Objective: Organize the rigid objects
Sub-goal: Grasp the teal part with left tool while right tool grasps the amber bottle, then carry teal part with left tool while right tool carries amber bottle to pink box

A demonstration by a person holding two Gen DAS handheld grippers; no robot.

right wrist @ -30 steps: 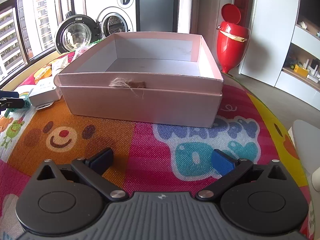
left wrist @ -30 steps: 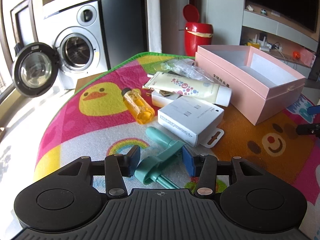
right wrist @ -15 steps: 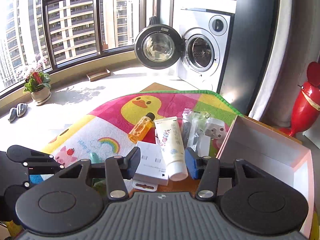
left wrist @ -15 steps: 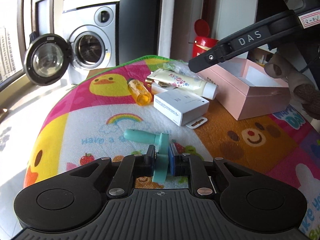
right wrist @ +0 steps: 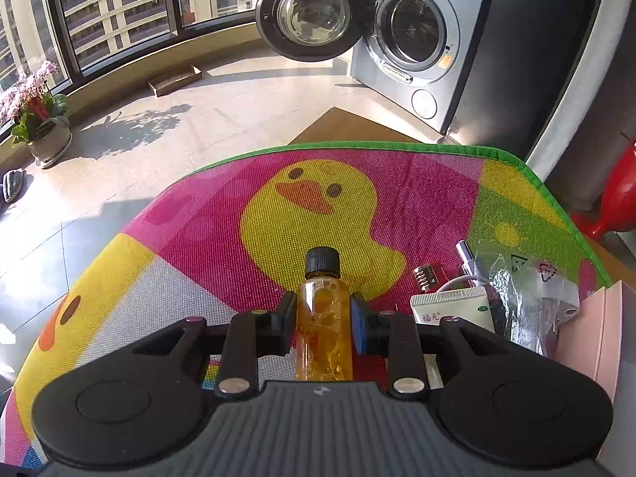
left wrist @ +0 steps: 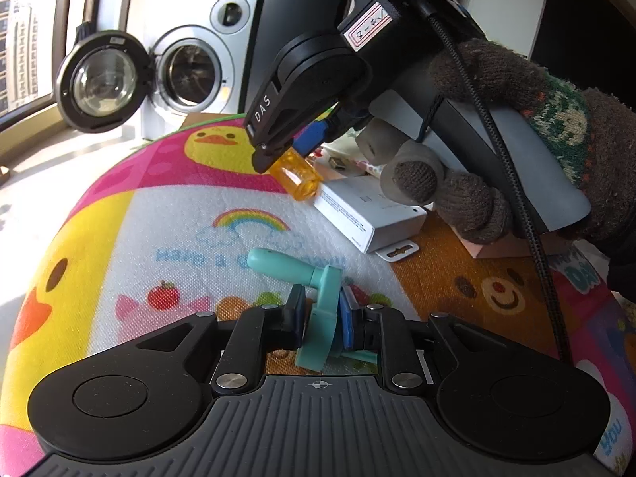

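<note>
Amber bottle (right wrist: pixel 322 326) sits clamped between my right claw's (right wrist: pixel 322 324) pads, black cap pointing ahead over the duck mat (right wrist: pixel 198 214); my left claw (left wrist: pixel 320 320) grips the teal tool (left wrist: pixel 318 318), its handle lying ahead-left; white box (left wrist: pixel 369 214) lies ahead-right of it.

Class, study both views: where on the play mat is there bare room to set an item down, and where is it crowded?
Free: the duck print beyond the amber bottle, and the rainbow patch left of the white box. Crowded: around the tube, plastic bags and pink box.
</note>
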